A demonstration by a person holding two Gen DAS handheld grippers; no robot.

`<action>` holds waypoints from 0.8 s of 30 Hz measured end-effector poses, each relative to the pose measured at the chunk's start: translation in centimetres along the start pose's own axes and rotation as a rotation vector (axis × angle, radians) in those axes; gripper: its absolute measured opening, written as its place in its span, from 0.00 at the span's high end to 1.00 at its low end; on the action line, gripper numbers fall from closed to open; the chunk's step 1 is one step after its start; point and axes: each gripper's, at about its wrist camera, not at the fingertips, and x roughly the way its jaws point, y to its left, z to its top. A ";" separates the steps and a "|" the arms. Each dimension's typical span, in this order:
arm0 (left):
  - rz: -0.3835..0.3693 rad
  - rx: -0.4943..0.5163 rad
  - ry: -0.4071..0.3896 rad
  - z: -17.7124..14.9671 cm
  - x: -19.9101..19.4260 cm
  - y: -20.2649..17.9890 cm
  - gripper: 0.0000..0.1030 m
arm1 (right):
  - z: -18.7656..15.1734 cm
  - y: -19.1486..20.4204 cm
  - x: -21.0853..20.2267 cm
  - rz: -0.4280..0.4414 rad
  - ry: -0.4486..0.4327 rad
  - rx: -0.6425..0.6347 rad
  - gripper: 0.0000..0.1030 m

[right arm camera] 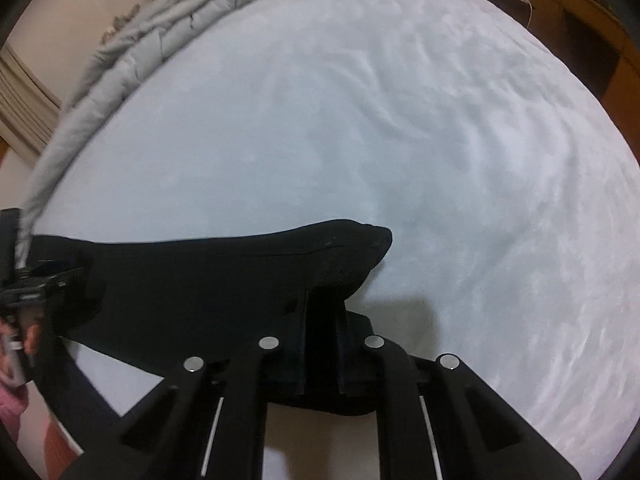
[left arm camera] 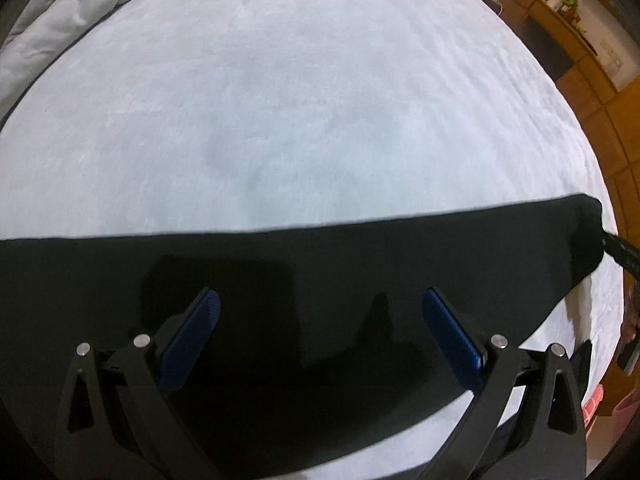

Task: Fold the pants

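The right gripper (right arm camera: 320, 344) is clamped on one end of the pants (right arm camera: 208, 280), likely to carry it across for a fold. The left gripper (left arm camera: 320, 336) hovers released over the middle, ready to pin or pinch. The pants are black, flat and smooth, stretched along the near edge of the pale bed (left arm camera: 300, 100).

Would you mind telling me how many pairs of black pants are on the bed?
1. The black pants lie stretched across the near edge of the bed, one end clamped in the right gripper. The left gripper hovers open above them. Others may be hidden.
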 end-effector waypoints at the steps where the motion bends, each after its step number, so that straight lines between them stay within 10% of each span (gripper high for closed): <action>1: -0.015 -0.013 0.002 0.4 0.1 0.1 0.03 | 0.0 -0.2 -0.5 0.019 -0.008 0.011 0.90; 14: -0.187 0.169 0.091 3.8 4.4 -3.8 0.03 | -1.2 -1.3 -2.2 0.132 -0.053 0.023 0.90; 20: -0.154 0.264 0.113 3.1 5.5 -5.1 0.04 | -1.8 -1.9 -1.4 0.153 -0.057 0.050 0.90; 24: -0.084 0.368 0.087 1.4 5.1 -5.9 0.32 | -2.0 -2.1 -1.4 0.164 -0.068 0.072 0.90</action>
